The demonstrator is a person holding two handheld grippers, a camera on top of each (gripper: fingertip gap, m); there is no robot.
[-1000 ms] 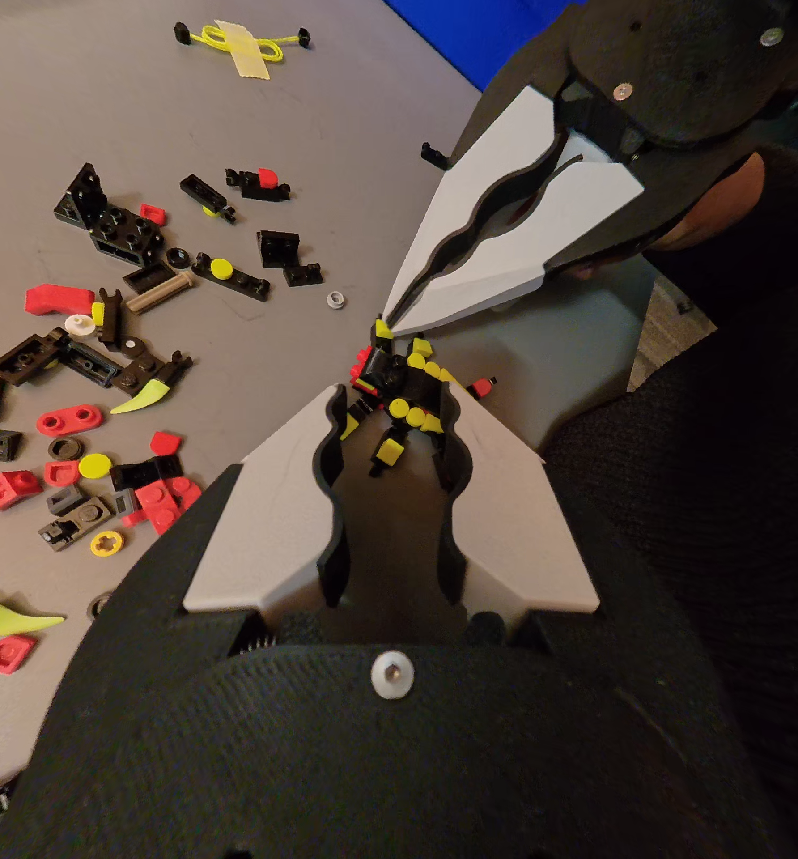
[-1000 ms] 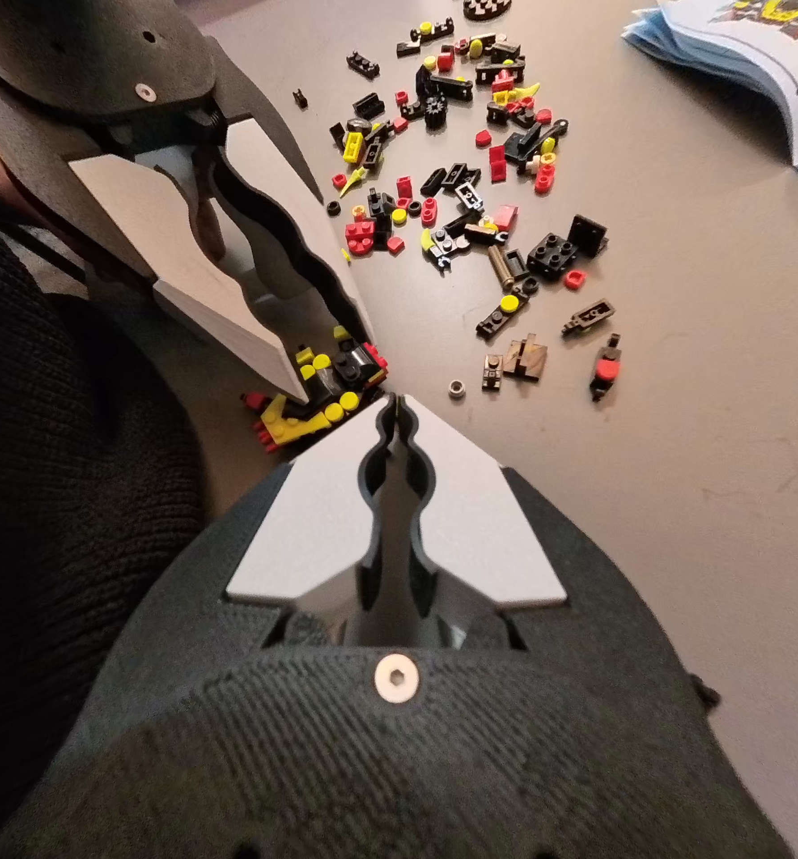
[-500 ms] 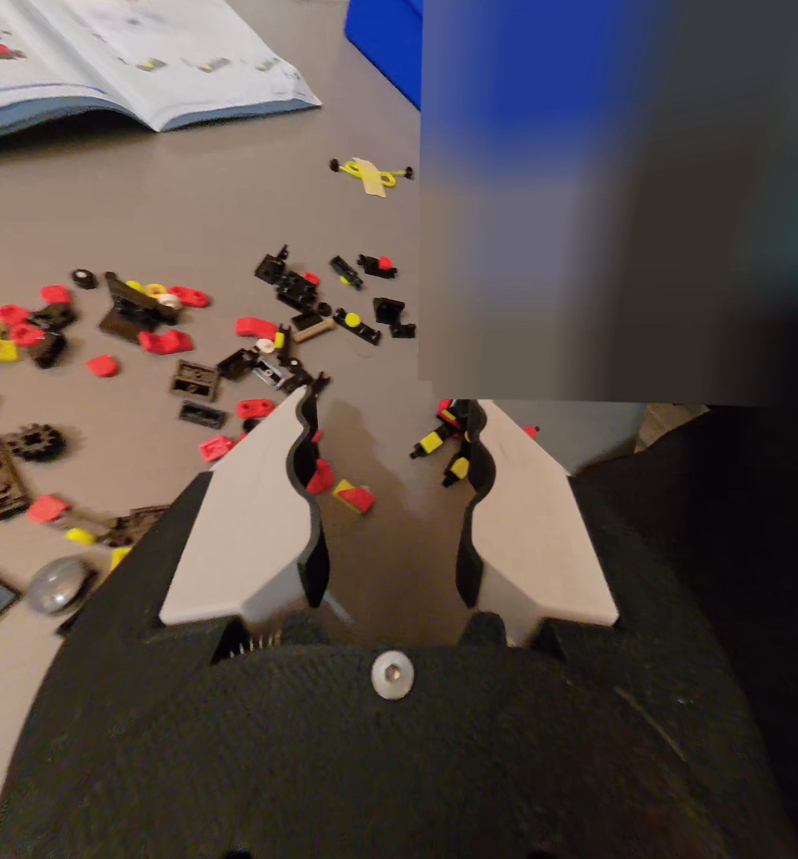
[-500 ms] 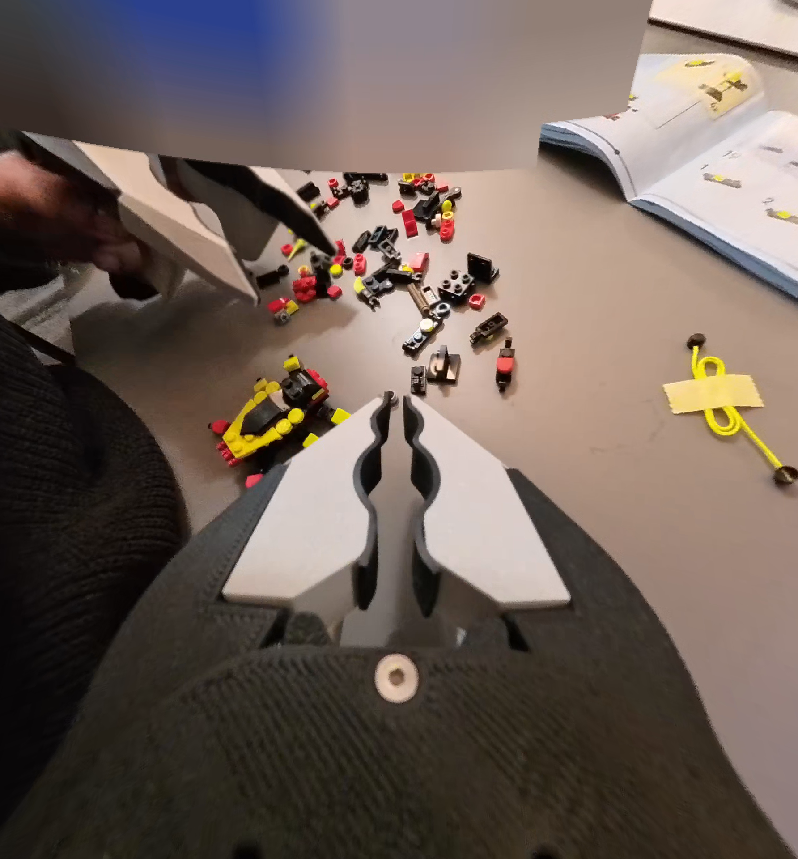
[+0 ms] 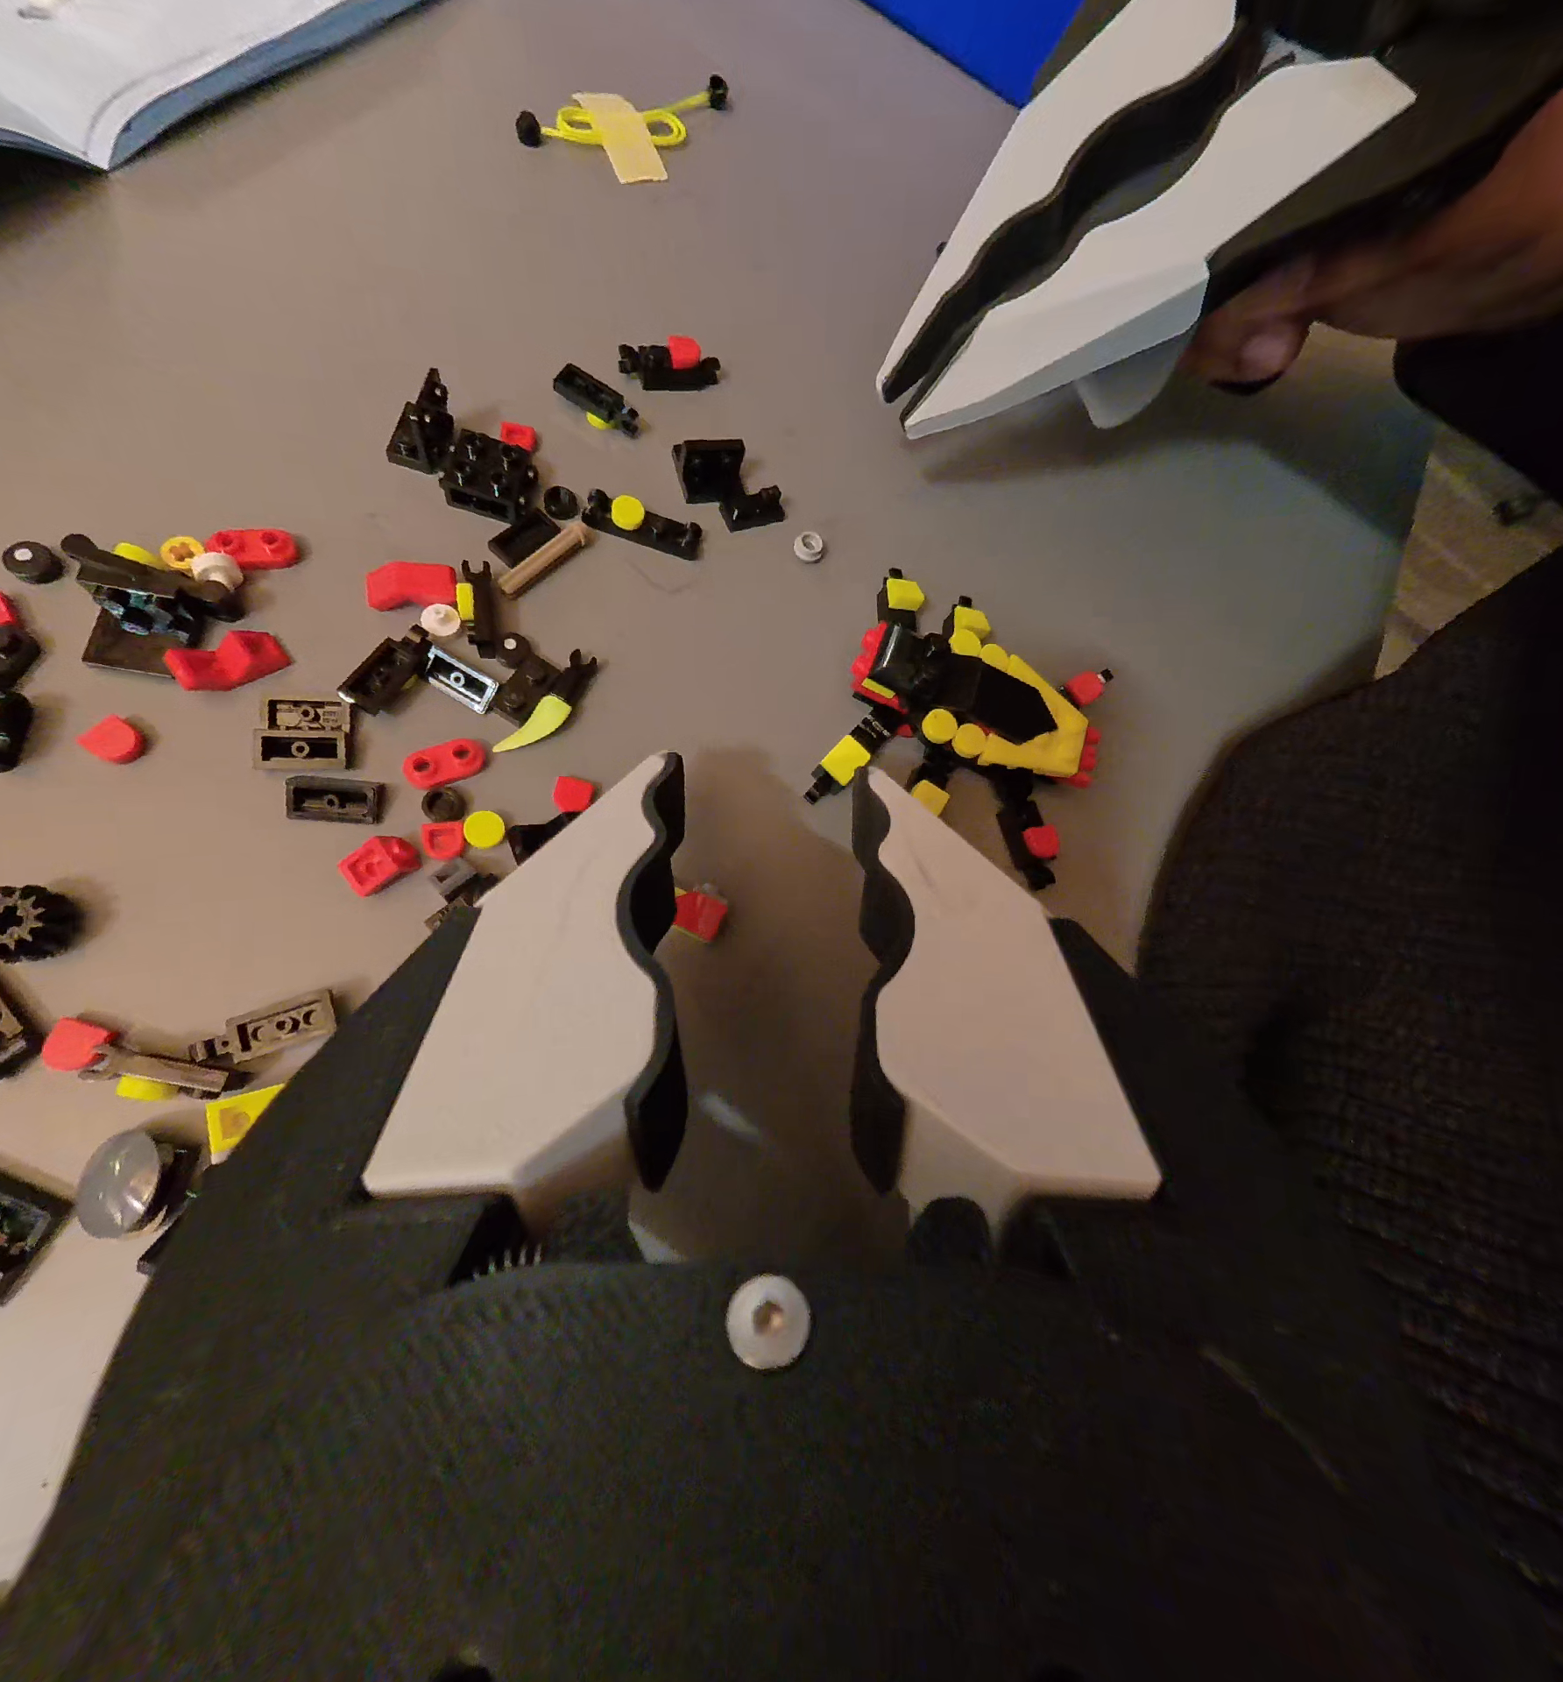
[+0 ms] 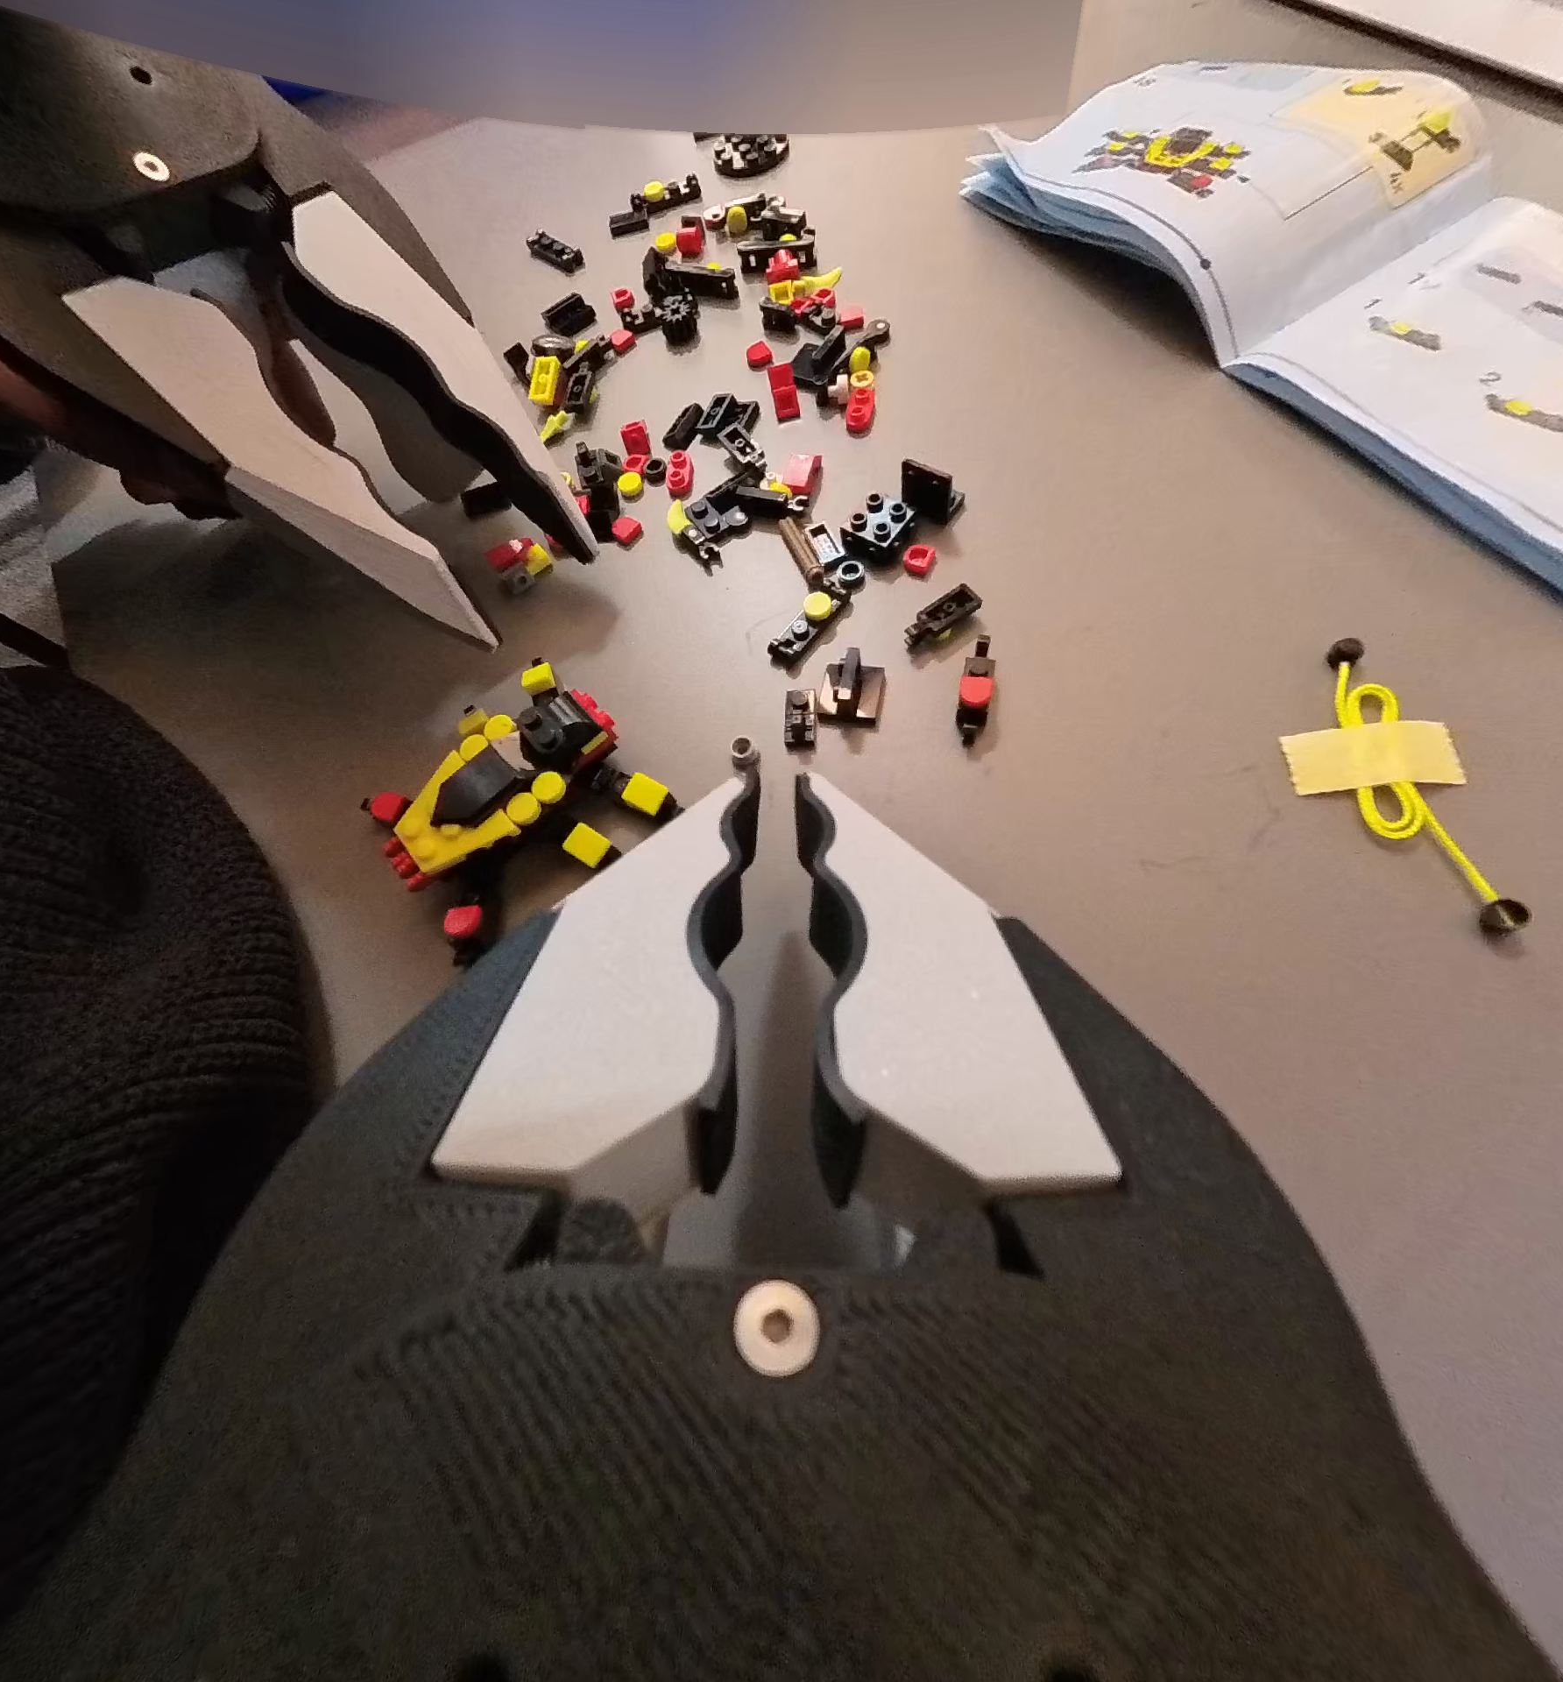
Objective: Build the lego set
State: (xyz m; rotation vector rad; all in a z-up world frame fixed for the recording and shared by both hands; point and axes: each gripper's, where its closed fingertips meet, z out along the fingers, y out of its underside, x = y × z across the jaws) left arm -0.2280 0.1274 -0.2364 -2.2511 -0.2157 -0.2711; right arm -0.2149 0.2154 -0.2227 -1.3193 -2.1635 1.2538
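A half-built yellow, black and red lego model (image 5: 969,710) lies free on the grey table (image 5: 1124,546); it also shows in the right wrist view (image 6: 496,783). My left gripper (image 5: 769,774) is open and empty, hovering just left of the model, over a small red and yellow piece (image 5: 700,910). My right gripper (image 6: 773,783) holds nothing, its jaws a narrow gap apart, just right of the model. A tiny grey stud (image 6: 743,751) lies at its tips. Each gripper shows in the other's view: right (image 5: 896,410), left (image 6: 537,596).
Loose black, red and yellow pieces (image 5: 304,637) are spread over the table's left and far side (image 6: 741,410). An open instruction booklet (image 6: 1306,273) lies at the far right. A yellow cord under tape (image 6: 1374,765) lies right. A dark sleeve (image 6: 77,910) is close by the model.
My left gripper has let go of the model, which now lies on the table. Both grippers have drawn back from it. My right gripper's jaws have parted slightly.
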